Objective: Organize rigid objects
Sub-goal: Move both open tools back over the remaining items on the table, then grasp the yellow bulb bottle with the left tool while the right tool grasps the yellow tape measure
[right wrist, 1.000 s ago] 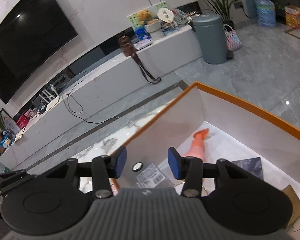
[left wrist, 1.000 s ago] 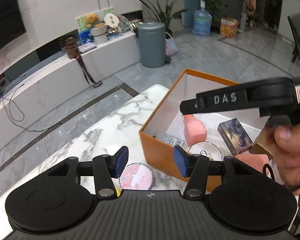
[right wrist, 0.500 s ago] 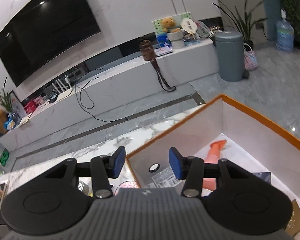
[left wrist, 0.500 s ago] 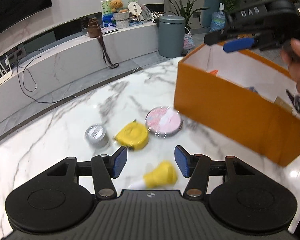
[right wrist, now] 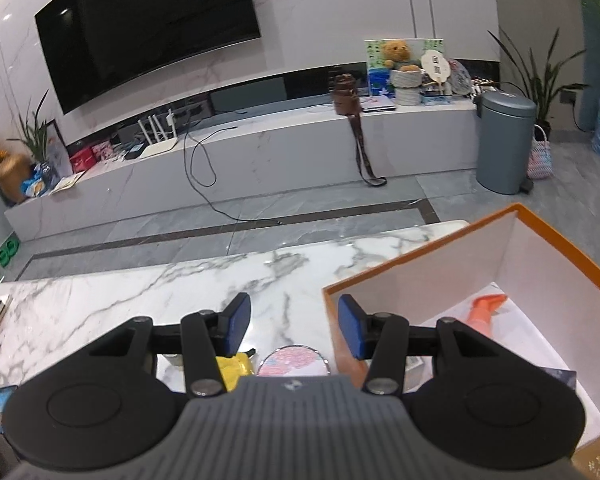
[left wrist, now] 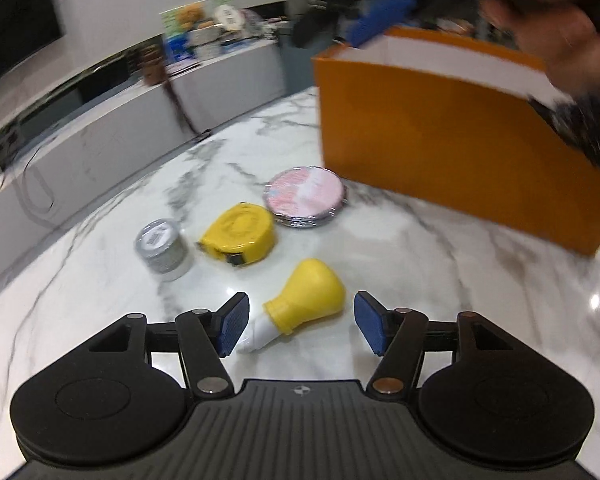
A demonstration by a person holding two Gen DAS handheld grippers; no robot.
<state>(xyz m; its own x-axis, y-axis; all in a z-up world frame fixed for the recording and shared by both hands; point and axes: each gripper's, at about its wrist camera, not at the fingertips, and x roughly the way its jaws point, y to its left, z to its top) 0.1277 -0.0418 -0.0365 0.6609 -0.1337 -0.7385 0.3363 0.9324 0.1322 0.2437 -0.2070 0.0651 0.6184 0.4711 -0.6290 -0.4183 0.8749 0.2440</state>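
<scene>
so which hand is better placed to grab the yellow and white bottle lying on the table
Left. The left gripper already straddles the yellow and white bottle, its jaws opening with the bottle between them and not touching. The right gripper hangs empty over the corner of the orange box, with nothing between its jaws.

Table (left wrist: 400, 240) was white marble, grey veins. Box (left wrist: 440, 136) orange outside, white inside. Tape measure (left wrist: 240, 232) yellow. Round tin (left wrist: 306, 192) pink-and-white patterned. Small jar (left wrist: 162, 246) silver. Bottle (left wrist: 304, 302) yellow cap, white neck.
</scene>
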